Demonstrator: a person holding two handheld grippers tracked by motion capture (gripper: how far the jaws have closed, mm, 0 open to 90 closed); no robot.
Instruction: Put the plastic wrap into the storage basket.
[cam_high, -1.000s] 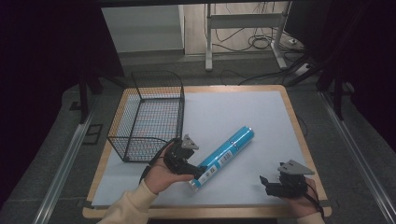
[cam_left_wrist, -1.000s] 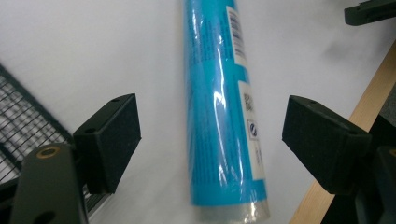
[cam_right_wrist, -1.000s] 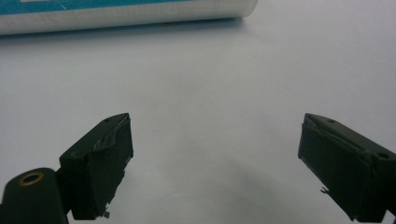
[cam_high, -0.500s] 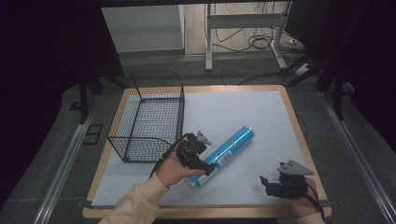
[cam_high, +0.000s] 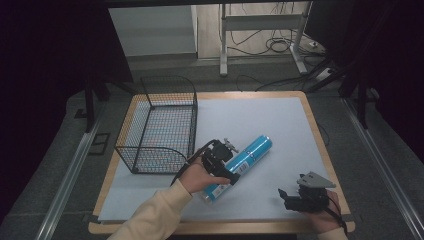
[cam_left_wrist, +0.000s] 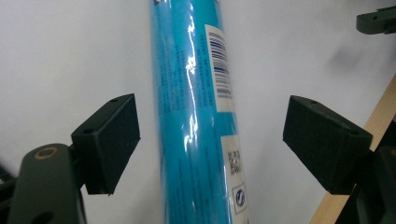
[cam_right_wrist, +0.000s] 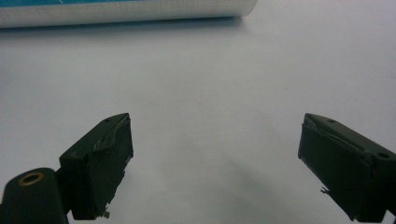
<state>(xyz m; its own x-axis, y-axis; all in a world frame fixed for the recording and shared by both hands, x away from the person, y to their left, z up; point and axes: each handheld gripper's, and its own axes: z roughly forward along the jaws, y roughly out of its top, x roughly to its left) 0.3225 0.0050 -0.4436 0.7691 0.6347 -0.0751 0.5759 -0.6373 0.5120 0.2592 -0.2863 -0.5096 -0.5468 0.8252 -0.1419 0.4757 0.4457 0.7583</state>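
Right gripper sits at the near right edge of the table, jaws spread wide, nothing between them. In the right gripper view its 2 pads frame bare white sheet; the tube's end lies well beyond the tips, across the top of that view.

Left gripper is mid-table, over the near half of the blue tube. Jaws spread, straddling the tube. In the left gripper view the tube runs lengthwise between the 2 pads, closer to the left one. Visible gap on both sides, neither pad touches it. Barcode label faces up toward the right pad.

Tube lies flat on the white sheet, diagonal: near end by the left hand, far end pointing up-right toward table centre.

Farther back-left: wire basket, upright on the table, well apart from the tube's far end, just beside the left gripper.
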